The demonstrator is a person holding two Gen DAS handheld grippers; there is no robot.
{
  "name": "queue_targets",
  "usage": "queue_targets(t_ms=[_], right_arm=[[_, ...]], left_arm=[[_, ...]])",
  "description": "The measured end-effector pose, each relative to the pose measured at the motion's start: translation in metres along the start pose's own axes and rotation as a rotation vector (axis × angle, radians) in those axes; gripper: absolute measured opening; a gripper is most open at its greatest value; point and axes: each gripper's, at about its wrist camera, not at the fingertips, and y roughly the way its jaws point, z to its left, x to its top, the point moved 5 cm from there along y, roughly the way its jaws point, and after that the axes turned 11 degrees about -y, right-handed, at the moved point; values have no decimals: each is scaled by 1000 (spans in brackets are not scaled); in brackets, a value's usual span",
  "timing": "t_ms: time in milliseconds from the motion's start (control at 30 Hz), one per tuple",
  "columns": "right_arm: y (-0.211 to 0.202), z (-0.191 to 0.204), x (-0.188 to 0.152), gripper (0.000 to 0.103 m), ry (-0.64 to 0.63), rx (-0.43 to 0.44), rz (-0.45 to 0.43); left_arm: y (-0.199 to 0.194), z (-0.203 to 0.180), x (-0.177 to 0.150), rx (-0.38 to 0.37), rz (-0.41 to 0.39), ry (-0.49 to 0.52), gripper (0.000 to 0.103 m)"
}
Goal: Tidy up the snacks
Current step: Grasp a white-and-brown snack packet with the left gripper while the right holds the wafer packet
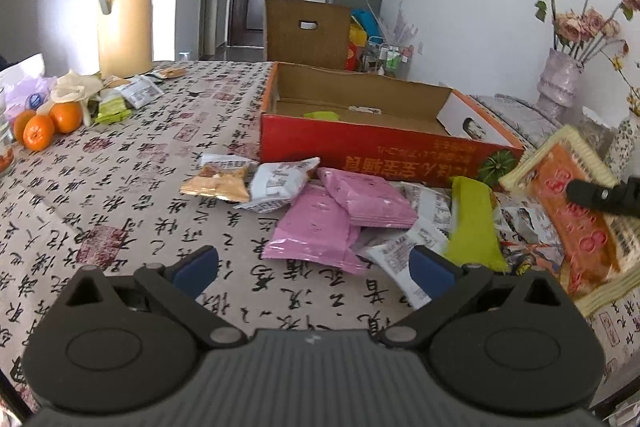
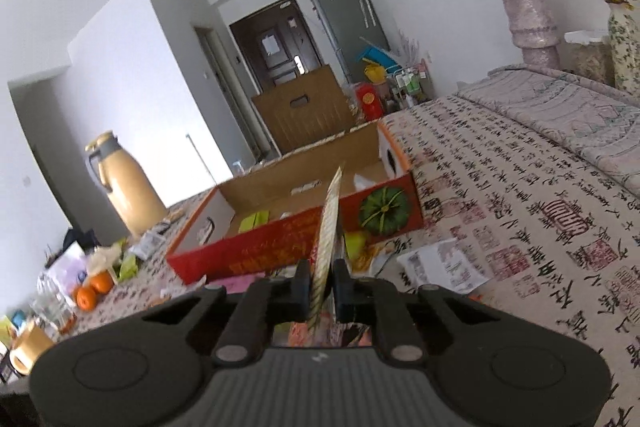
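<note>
Orange packet pinched edge-on between right fingers; left fingers wide, empty.

Loose snack packets beside red box

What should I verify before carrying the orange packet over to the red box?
1. Right gripper shut on flat orange-and-cream snack packet: ok.
2. Packet lifted off the pile: ok.
3. Open red cardboard box has free floor space: ok.
4. Path to the box unobstructed: ok.
5. Left gripper open, holding nothing: ok.
6. Grip firm enough not to slip: cannot tell.
</note>
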Motion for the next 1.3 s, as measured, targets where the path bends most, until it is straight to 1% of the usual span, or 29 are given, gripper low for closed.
queue_targets(t_ms=[133,300,533,667,800,967,1000,1067,1100,1133,1167,1200,1267,1300], right_arm=[[-4,-16,5,11,26,-12,-22],[-4,-37,5,11,52,-20,-26],[-5,-60,7,11,55,-34,-32],[-5,-76,7,11,64,-52,-34],[-6,-86,4,11,67,-63,-34],[-5,-94,1,11,53,-72,-27],[-5,-94,1,11,50,-73,-26],[-3,-95,0,11,45,-75,-20],[-3,-95,0,11,44,-74,-19],[-2,-94,0,11,42,-72,-17],[-2,-94,0,11,39,-70,-16],[-2,-92,-1,11,37,-69,-15],[-1,-92,-2,11,32,-67,-12],[0,-91,-2,11,29,-67,-11]], left_arm=[[7,-15,-3,-11,14,42,103],[19,-37,-10,-11,29,126,103],[32,-67,-15,15,16,302,103],[41,-82,-19,7,29,412,103],[50,-91,-24,2,47,471,103],[64,-94,-23,-8,77,475,103],[65,-95,-23,-16,82,469,101],[66,-95,-24,-28,89,467,92],[67,-96,-25,-31,95,467,83],[68,-96,-26,-35,105,468,76],[69,-96,-27,-38,114,466,75],[69,-95,-28,-39,117,464,70],[68,-95,-30,-52,125,461,60],[67,-95,-31,-64,131,460,46]])
